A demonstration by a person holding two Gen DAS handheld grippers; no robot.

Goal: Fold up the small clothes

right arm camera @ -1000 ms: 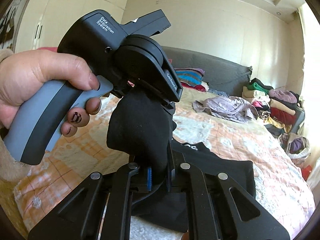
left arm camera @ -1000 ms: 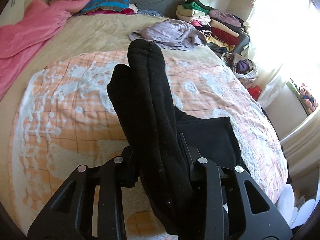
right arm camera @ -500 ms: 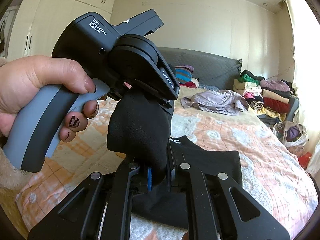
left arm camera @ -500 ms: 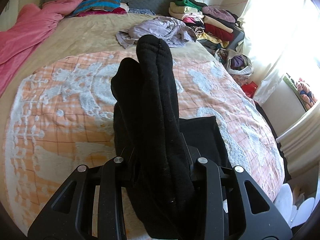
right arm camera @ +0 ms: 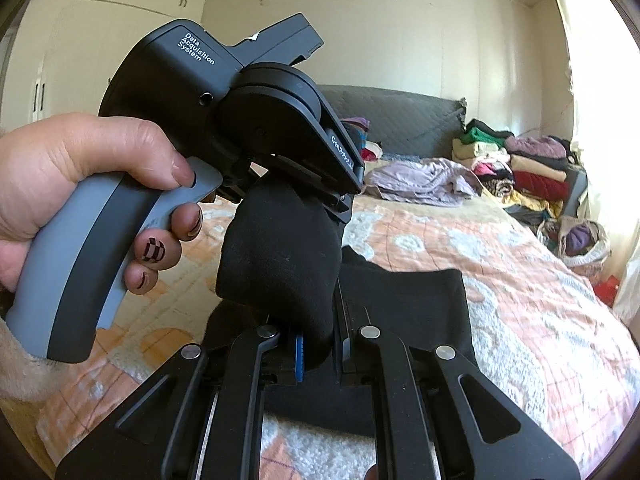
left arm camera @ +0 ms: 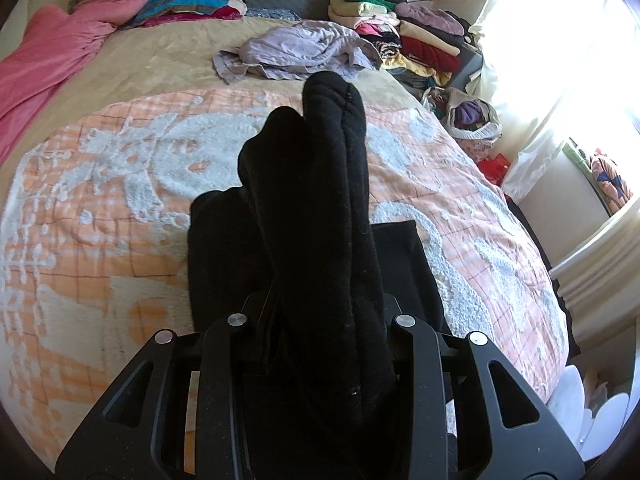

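A pair of black socks point(left arm camera: 320, 208) stands up out of my left gripper point(left arm camera: 320, 320), which is shut on it, toes pointing toward the far end of the bed. In the right wrist view the same sock bundle point(right arm camera: 280, 256) hangs from the left gripper, whose grey handle a hand point(right arm camera: 72, 168) holds. My right gripper point(right arm camera: 320, 344) is shut on the bundle's lower end. A flat folded black garment point(left arm camera: 404, 264) point(right arm camera: 404, 300) lies on the orange and white blanket point(left arm camera: 100, 200) right beneath the socks.
A crumpled lilac garment point(left arm camera: 292, 48) lies further up the bed. A pink blanket point(left arm camera: 52, 64) and striped folded clothes point(left arm camera: 188, 0) are at the far left. Stacked folded clothes point(left arm camera: 412, 32) and a bag of clothes point(left arm camera: 468, 116) sit off the bed's right side by the curtain.
Both grippers have carried the socks together a little to the right and slightly lower over the black garment, which now shows on both sides of the socks. Neither grip has changed.
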